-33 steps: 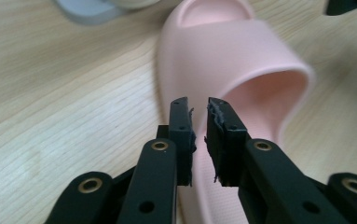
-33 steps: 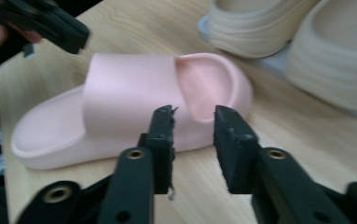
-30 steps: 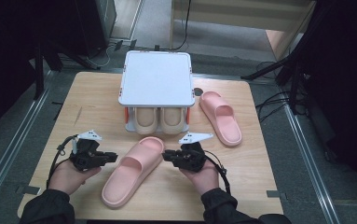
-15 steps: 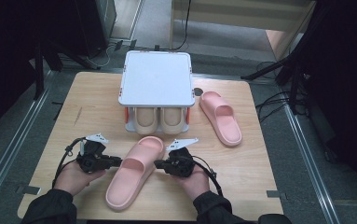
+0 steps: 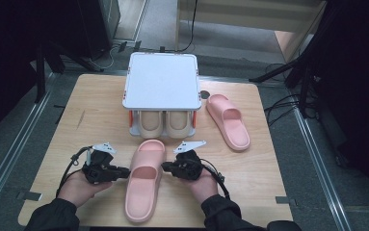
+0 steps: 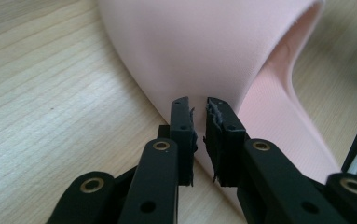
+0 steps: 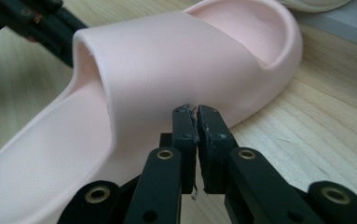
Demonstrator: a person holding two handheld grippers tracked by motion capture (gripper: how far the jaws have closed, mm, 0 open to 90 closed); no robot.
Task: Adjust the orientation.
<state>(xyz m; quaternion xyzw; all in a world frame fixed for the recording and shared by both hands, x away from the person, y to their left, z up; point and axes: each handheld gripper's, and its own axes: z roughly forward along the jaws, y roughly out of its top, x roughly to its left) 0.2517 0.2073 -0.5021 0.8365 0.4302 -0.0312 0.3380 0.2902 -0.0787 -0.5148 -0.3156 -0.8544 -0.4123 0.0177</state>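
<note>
Facing smooth pink foam slipper (image 5: 144, 185) — rounded, matte.

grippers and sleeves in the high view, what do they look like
Both the left gripper and the right gripper are black, each topped by a grey three-cornered plate, with a black cable looping back along the hand. Up close, each has two flat black jaws on linked arms with brass-coloured pivot rings, and the pads look frayed at the edges. The person wears dark long sleeves.

A white two-tier rack (image 5: 162, 81) stands at the far middle of the wooden table (image 5: 90, 110), a beige pair of slippers (image 5: 165, 124) tucked under it; another pink slipper (image 5: 228, 120) lies just beside its right
</note>
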